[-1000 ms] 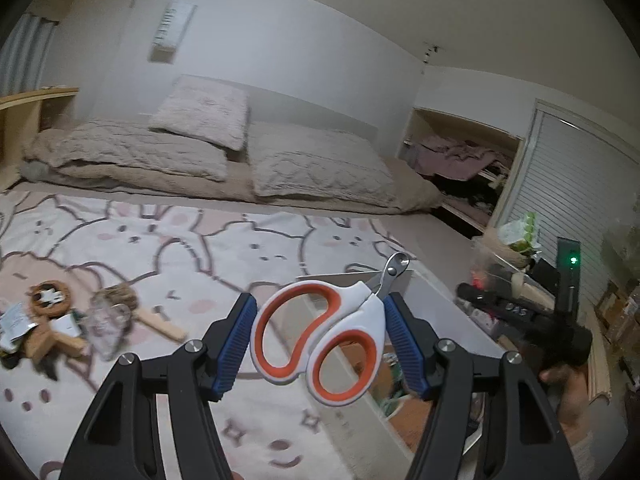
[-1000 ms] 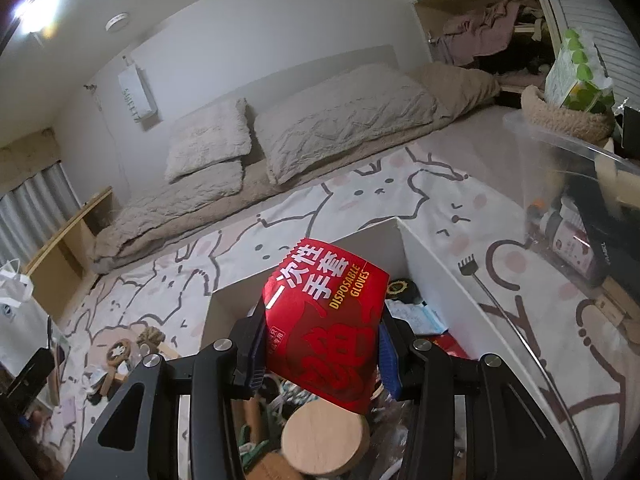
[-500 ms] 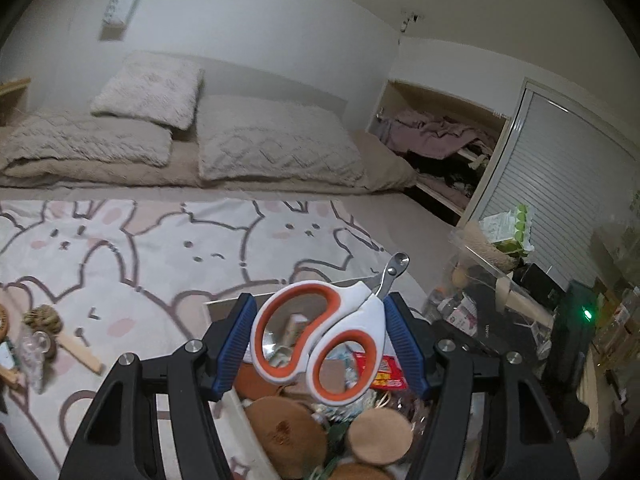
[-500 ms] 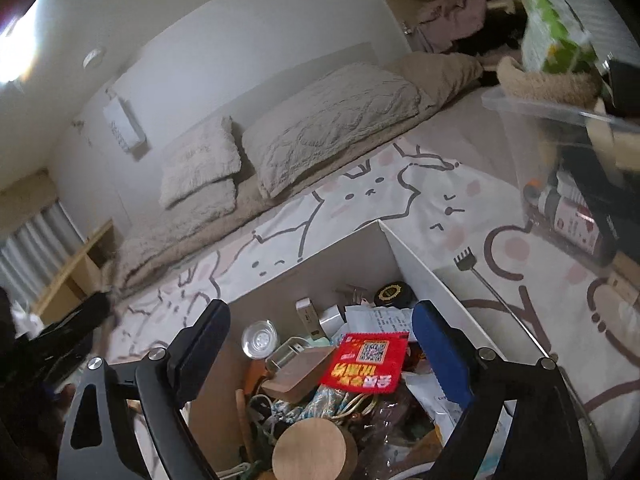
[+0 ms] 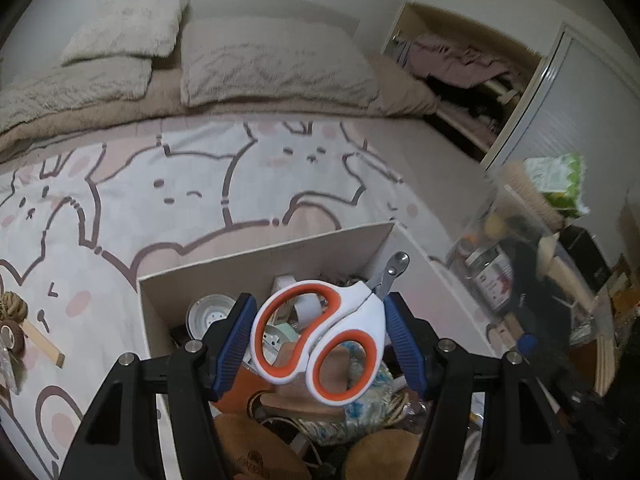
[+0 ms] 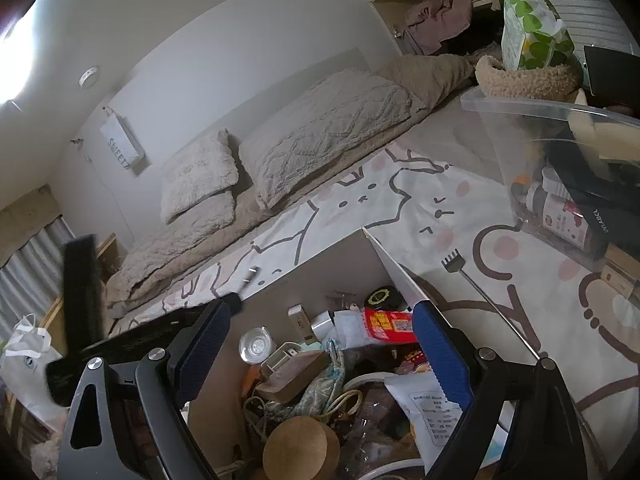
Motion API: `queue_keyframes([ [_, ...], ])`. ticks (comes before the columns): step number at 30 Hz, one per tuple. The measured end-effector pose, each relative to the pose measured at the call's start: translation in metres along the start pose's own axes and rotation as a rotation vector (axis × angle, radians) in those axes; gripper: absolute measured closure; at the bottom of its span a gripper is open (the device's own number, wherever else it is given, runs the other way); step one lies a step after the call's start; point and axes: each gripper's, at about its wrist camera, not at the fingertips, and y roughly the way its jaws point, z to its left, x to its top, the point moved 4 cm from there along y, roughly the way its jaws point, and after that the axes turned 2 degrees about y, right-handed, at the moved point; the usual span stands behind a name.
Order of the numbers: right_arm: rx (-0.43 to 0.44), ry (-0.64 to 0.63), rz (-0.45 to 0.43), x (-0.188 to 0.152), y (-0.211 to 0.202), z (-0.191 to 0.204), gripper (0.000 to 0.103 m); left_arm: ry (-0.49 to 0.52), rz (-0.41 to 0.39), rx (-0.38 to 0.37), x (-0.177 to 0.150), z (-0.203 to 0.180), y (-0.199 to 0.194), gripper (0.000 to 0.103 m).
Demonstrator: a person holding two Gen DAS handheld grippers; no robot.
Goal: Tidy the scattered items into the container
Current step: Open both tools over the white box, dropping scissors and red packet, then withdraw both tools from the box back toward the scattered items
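Left gripper (image 5: pixel 318 340) clamps clippers (image 5: pixel 320 338) by white-and-orange handle loops, above open white box (image 5: pixel 264 268) already crowded with clutter. Clippers look light, rigid, smooth plastic, likely slippery; metal tip juts up past box's far wall. Grip across loops suits them. Right gripper (image 6: pixel 320 354) hangs empty, jaws wide apart, over same box, red packet (image 6: pixel 386 325) lying below. Right side of left view blurred.
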Motion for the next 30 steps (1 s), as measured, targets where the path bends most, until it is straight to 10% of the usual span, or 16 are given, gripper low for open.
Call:
queue_keyframes([
  [2, 0.005, -0.001, 0.0, 0.0, 0.0, 0.0, 0.011, 0.005, 0.022, -0.002, 0.0, 0.0, 0.01, 0.035],
  [4, 0.01, -0.004, 0.0, 0.0, 0.0, 0.0, 0.011, 0.009, 0.03, 0.002, -0.002, 0.0, 0.016, 0.0],
  [30, -0.052, -0.063, 0.006, -0.003, 0.001, 0.007, 0.011, -0.026, -0.091, 0.082, -0.012, 0.035, -0.046, 0.0],
])
